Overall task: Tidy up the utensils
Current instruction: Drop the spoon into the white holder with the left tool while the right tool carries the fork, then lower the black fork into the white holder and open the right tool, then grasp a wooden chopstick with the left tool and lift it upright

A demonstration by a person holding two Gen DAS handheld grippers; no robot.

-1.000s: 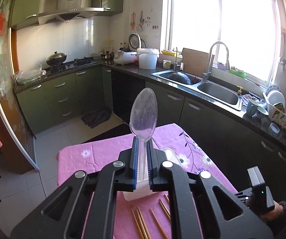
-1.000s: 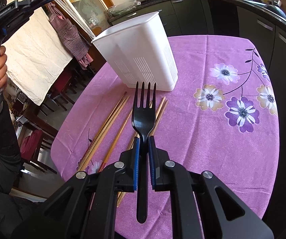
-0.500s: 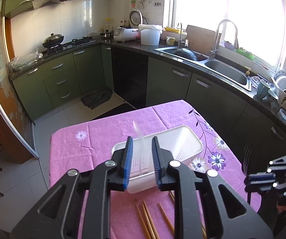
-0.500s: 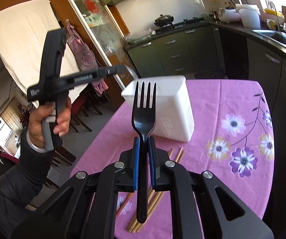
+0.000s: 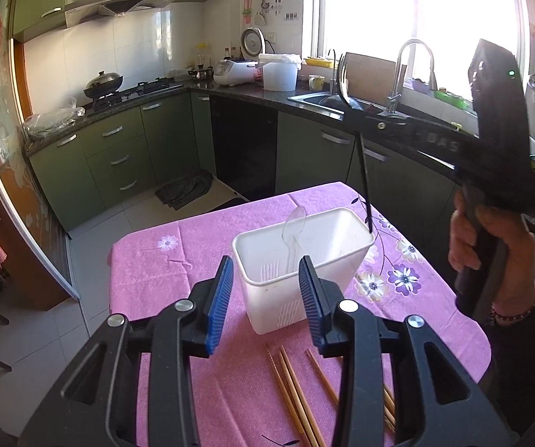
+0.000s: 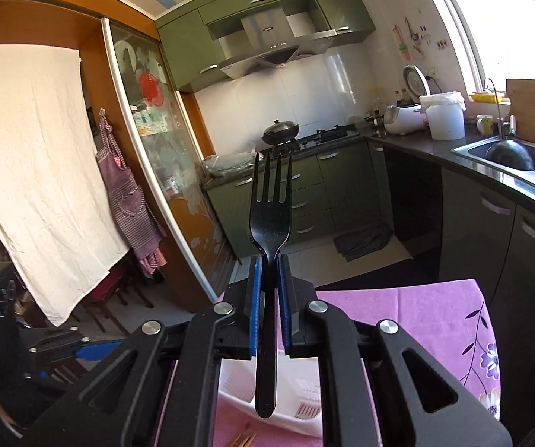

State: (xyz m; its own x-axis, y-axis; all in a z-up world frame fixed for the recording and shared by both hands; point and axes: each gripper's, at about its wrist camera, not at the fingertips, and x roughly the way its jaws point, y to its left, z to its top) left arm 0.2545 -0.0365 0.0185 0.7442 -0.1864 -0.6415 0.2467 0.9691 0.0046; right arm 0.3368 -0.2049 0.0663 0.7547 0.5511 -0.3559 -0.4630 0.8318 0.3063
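A white utensil holder (image 5: 302, 265) stands on the pink flowered tablecloth (image 5: 163, 272). A clear plastic spoon (image 5: 293, 231) stands inside it. My left gripper (image 5: 265, 300) is open and empty just in front of the holder. My right gripper (image 6: 267, 290) is shut on a black plastic fork (image 6: 270, 219), tines up. In the left wrist view the fork (image 5: 364, 182) hangs with its handle tip over the holder's far right corner. The holder's rim (image 6: 304, 408) shows below the fork handle in the right wrist view. Several wooden chopsticks (image 5: 297, 395) lie on the cloth near me.
Green kitchen cabinets (image 5: 118, 156) and a dark counter with a steel sink (image 5: 327, 102) run behind the table. A stove with a wok (image 5: 103, 83) is at the back left. Tiled floor lies left of the table.
My left gripper opened wider and the clear spoon now stands in the holder. My right gripper rose, tipped the fork upright and moved it over the holder.
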